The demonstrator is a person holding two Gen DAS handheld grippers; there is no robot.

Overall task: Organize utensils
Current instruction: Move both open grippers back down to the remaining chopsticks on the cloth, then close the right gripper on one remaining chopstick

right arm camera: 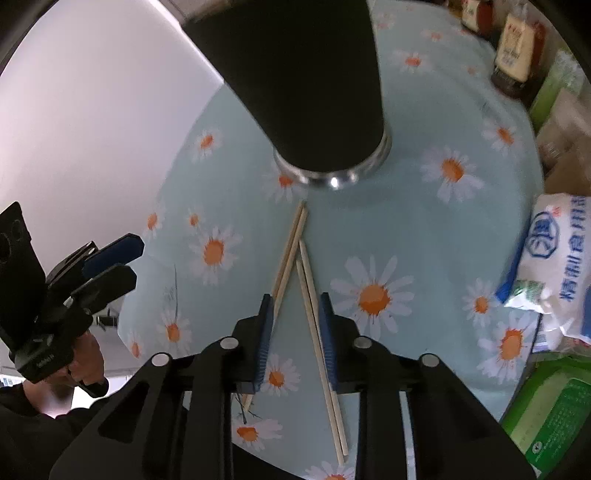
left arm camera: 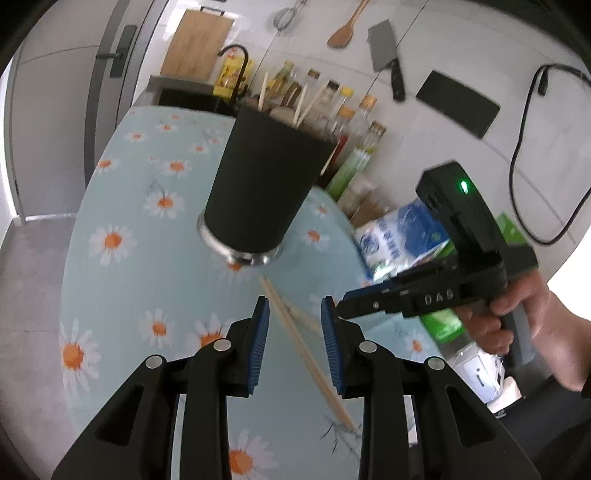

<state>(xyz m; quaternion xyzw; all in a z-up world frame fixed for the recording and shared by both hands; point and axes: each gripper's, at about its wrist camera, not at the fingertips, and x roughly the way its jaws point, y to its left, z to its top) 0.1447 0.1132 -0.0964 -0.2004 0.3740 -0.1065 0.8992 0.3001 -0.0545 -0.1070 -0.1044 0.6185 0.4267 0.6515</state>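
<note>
A tall black utensil cup [left arm camera: 258,184] stands on the daisy tablecloth [left arm camera: 122,192] with a few chopsticks sticking out of its top. Two pairs of wooden chopsticks [right arm camera: 290,254] lie crossed on the cloth in front of the cup [right arm camera: 314,92]. My right gripper [right arm camera: 295,321] hovers over them, its jaws apart; the second pair [right arm camera: 314,314] runs along its right pad, not pinched. My left gripper [left arm camera: 295,332] is open above the same chopsticks [left arm camera: 303,347]. Each gripper shows in the other's view: the right gripper [left arm camera: 343,308] held by a hand, and the left gripper [right arm camera: 131,264].
A white and blue bag [right arm camera: 554,266] and a green packet [right arm camera: 546,417] lie at the table's right edge. A row of bottles [left arm camera: 351,122] stands behind the cup. A cleaver [left arm camera: 388,55], wooden spoon [left arm camera: 343,29] and cutting board [left arm camera: 199,40] are on the wall.
</note>
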